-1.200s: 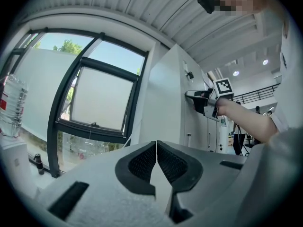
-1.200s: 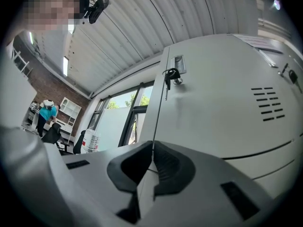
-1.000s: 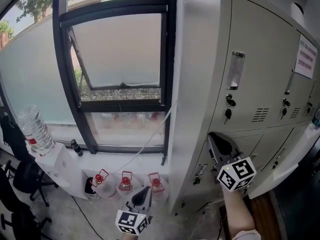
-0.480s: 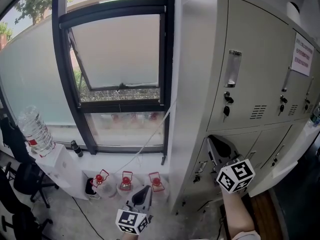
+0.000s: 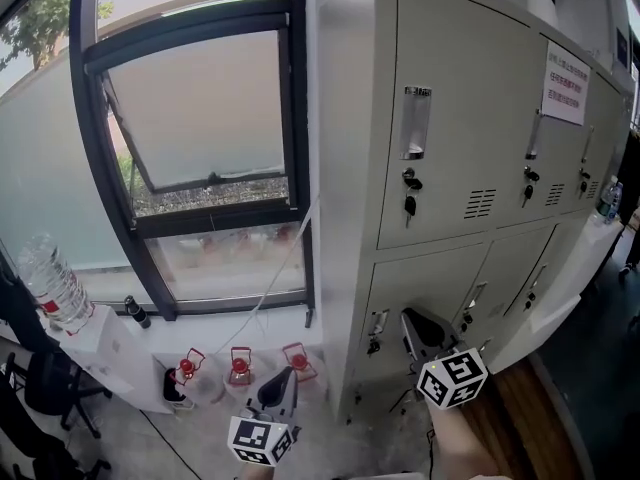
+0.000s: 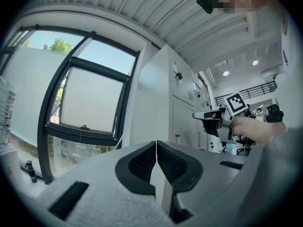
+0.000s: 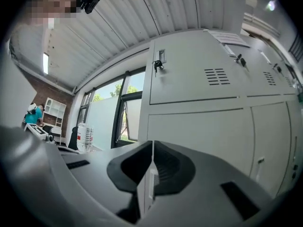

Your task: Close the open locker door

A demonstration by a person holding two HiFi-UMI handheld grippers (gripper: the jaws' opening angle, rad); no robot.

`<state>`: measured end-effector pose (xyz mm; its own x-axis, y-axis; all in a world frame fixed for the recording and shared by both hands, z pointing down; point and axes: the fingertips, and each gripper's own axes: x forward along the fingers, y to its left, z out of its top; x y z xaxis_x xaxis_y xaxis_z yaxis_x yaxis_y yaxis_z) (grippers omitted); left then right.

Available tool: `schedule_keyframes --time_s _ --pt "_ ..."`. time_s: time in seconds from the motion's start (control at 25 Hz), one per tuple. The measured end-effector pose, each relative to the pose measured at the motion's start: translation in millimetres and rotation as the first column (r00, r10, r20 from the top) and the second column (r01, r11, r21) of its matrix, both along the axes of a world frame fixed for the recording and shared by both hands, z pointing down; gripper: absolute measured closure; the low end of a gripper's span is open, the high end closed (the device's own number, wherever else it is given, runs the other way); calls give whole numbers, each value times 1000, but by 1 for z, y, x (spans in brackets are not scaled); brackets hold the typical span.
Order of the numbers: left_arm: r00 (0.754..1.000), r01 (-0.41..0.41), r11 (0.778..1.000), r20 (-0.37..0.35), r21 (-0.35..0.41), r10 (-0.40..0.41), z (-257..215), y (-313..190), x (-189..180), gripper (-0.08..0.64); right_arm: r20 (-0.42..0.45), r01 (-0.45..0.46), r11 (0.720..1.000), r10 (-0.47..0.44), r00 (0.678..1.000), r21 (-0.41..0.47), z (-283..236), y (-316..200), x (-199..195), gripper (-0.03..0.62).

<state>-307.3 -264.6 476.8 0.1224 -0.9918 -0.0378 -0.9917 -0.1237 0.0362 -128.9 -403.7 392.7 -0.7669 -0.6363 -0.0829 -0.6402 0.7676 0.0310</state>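
Observation:
The pale grey lockers (image 5: 440, 148) fill the right of the head view, with keys hanging in the upper locks (image 5: 409, 204). At the lower right a pale door panel (image 5: 545, 303) stands swung out from the bottom row. My right gripper (image 5: 413, 328) is shut and empty, its tips close in front of the leftmost lower door (image 5: 420, 283), left of that panel. In the right gripper view its jaws (image 7: 152, 144) meet before the same lower door (image 7: 203, 131). My left gripper (image 5: 281, 386) hangs low over the floor, shut and empty; its jaws (image 6: 156, 144) point toward the locker's side wall (image 6: 154, 103).
A tilted-open window (image 5: 200, 118) takes up the left. Below it a water bottle (image 5: 47, 283) stands on a white box (image 5: 105, 353), and small red lanterns (image 5: 240, 363) sit on the floor by the wall. A paper notice (image 5: 565, 90) is stuck on an upper door. A dark chair (image 5: 45, 403) is at far left.
The head view has swung right, so the lockers sit further left in it. My right gripper has dropped a little and stays shut. The left gripper has barely moved.

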Motion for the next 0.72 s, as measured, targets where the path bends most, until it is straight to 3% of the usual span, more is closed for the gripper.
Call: schedule_keyframes --time_s 0.4,0.72 --pt "992 -129 992 12 -16 129 6 -16 44 547 -30 -145 976 142 989 -163 91 35 59 575" --pt "974 -228 973 1 -28 228 14 -28 83 548 -54 -259 953 253 966 -160 104 48 100 577"
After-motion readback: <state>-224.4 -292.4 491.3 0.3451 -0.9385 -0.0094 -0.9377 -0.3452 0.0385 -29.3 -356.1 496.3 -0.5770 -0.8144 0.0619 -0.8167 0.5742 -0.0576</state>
